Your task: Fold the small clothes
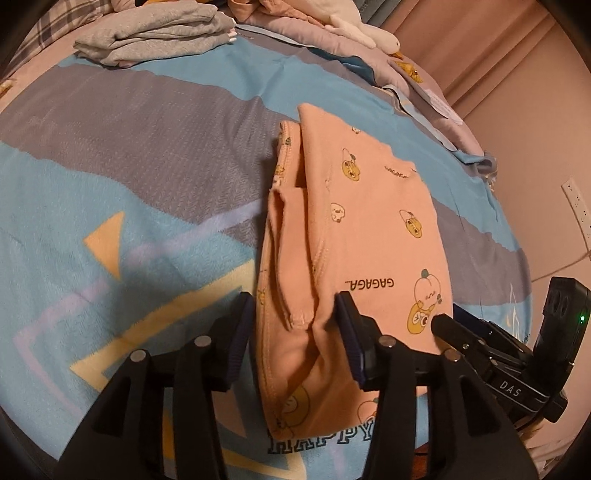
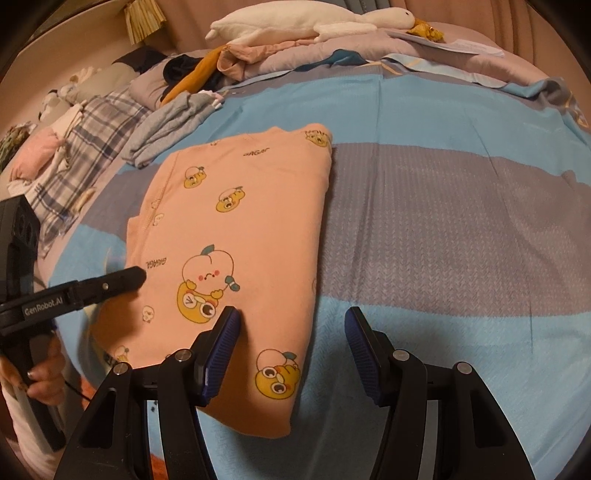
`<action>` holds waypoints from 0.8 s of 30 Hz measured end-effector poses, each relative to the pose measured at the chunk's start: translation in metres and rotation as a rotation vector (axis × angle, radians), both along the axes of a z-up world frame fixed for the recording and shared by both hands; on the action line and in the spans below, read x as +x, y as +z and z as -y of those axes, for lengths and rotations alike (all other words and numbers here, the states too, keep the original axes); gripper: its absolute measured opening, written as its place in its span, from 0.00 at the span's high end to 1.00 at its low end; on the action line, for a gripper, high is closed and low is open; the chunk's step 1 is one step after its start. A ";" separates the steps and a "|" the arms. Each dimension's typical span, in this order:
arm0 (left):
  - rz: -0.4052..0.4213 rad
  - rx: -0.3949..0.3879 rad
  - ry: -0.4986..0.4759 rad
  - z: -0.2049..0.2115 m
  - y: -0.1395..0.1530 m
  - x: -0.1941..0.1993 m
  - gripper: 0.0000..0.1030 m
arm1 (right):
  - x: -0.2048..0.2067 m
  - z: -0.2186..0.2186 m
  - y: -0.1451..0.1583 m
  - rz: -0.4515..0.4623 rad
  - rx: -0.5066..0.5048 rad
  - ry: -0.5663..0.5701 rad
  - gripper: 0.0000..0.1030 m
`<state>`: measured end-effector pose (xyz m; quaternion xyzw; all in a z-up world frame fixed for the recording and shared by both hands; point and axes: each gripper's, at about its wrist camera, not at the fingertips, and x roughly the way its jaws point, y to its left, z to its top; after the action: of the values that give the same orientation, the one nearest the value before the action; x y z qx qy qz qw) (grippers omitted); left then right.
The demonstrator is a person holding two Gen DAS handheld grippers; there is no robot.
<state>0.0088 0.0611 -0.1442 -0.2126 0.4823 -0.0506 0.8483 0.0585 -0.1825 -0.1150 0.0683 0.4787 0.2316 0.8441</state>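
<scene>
- Peach-pink cotton top (image 2: pixel 236 236), cartoon fruit prints + "GAGAGA" text, lies folded into a tall rectangle on the blue/grey blanket (image 2: pixel 461 229), near the bed's front edge.
- Left wrist view: garment (image 1: pixel 369 229) shows layered folds on its left side, a sleeve tucked along the edge.
- L gripper (image 1: pixel 295 332): fingers spread, the garment's near folded edge sits between the pads; pads not pressed on it. Seen from the right wrist view, it (image 2: pixel 125 280) comes in side-on at the garment's left edge, held by a hand (image 2: pixel 40 376).
- R gripper (image 2: pixel 291 350): fingers spread wide, near right corner of garment between them; left pad (image 2: pixel 221 347) lies over the cloth, right pad over bare blanket. In the left wrist view it (image 1: pixel 458 332) sits at the garment's right edge.
- Grey folded clothes (image 1: pixel 155 33) at far side of blanket, well apart from the top.
- White plush goose (image 2: pixel 310 22) + rumpled bedding at the back; plaid cloth (image 2: pixel 77 147) far left.
</scene>
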 end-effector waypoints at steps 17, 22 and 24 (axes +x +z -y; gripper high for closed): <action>0.029 -0.049 -0.016 -0.009 0.013 0.009 0.24 | 0.018 0.002 0.015 0.029 0.015 -0.037 0.31; 0.020 -0.082 -0.075 -0.001 0.006 0.017 0.23 | 0.028 -0.005 0.015 0.008 0.066 -0.010 0.30; 0.009 -0.099 -0.089 0.002 0.001 0.021 0.23 | 0.033 -0.009 0.013 -0.006 0.069 -0.010 0.29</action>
<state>0.0296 0.0592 -0.1432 -0.2322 0.4845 -0.1131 0.8358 0.0911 -0.1736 -0.1024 0.1005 0.4727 0.2437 0.8409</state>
